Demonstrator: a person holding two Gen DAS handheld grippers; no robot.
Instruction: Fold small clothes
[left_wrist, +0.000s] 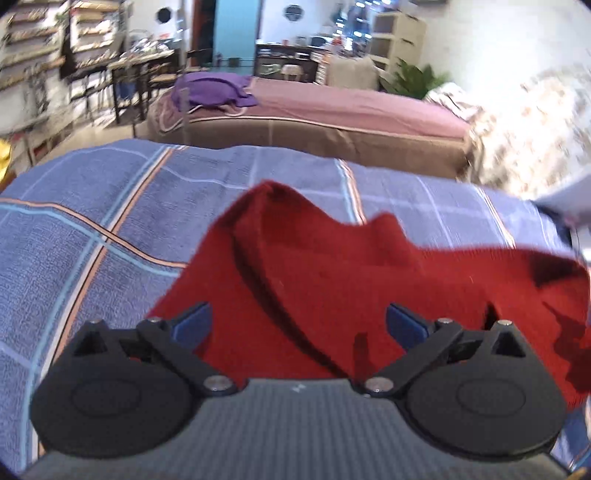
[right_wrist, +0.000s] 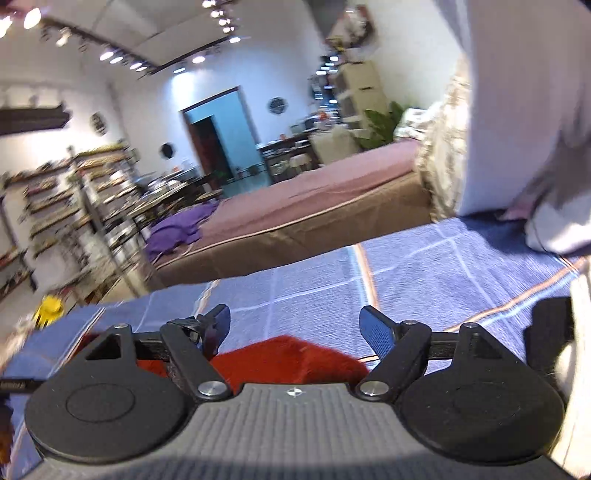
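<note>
A small red knitted garment (left_wrist: 332, 280) lies rumpled on a blue checked bedspread (left_wrist: 92, 229). My left gripper (left_wrist: 299, 325) is open, its blue-padded fingers spread wide just above the garment's near part. In the right wrist view only an edge of the red garment (right_wrist: 288, 358) shows, below and just behind my right gripper (right_wrist: 295, 330), which is open and empty over the bedspread (right_wrist: 424, 266).
A second bed with a pink cover (left_wrist: 332, 107) and a purple cloth (left_wrist: 214, 88) stands beyond the bedspread's far edge. Shelves and tables (right_wrist: 74, 206) fill the left of the room. A white pillow or sheet (right_wrist: 535, 147) lies at the right.
</note>
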